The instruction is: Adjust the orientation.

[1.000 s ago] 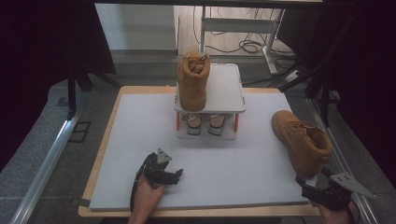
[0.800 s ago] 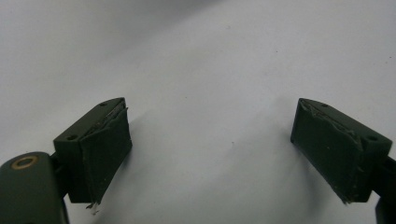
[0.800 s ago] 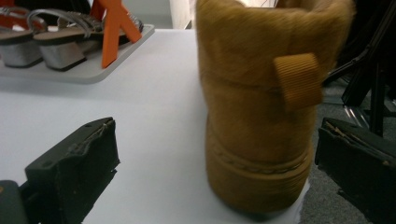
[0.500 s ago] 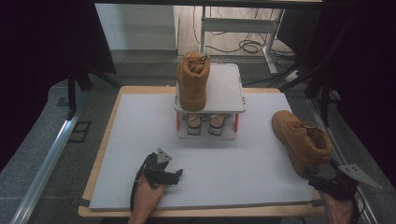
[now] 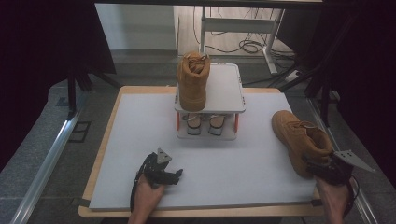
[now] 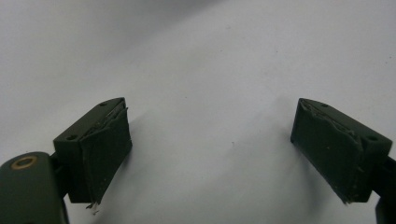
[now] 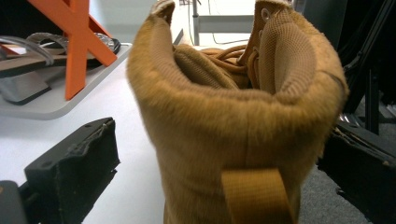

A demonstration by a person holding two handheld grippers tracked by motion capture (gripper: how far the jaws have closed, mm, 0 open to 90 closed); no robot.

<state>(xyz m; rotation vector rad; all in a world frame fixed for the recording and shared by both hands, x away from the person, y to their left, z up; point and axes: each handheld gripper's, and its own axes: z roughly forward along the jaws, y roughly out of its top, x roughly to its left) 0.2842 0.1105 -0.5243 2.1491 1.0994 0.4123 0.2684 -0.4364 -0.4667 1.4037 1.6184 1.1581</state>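
boot (image 5: 302,140) lies at the right edge of the high view, on the white board (image 5: 140,135), toe pointing up-frame, heel toward me. my right gripper (image 5: 327,169) now sits at its heel; a second ago it hung lower in the frame, off the board's lower right corner, clear of the boot. it has closed in since. in the right gripper view the boot's collar (image 7: 233,116) stands between my jaws, one jaw at lower left, the other at the right edge, both spread wide with gaps to the suede. released, not yet clamped.

judgement: the approach is done and the grasp comes next. the pull loop (image 7: 254,196) sits centred low in that view, so alignment looks sound.

second boot (image 5: 192,80) stands upright on the rack (image 5: 229,88) at upper centre of the high view, on its left half; the right half is bare. a pair of sandals (image 5: 203,122) sits on the shelf beneath. likely destination for my boot is that bare half.

left gripper (image 5: 161,171) rests on the board at lower centre-left, unchanged over the last second. in the left gripper view its jaws stand wide apart over bare board, holding nothing.

risk noted: soft collar may fold under the clamp.
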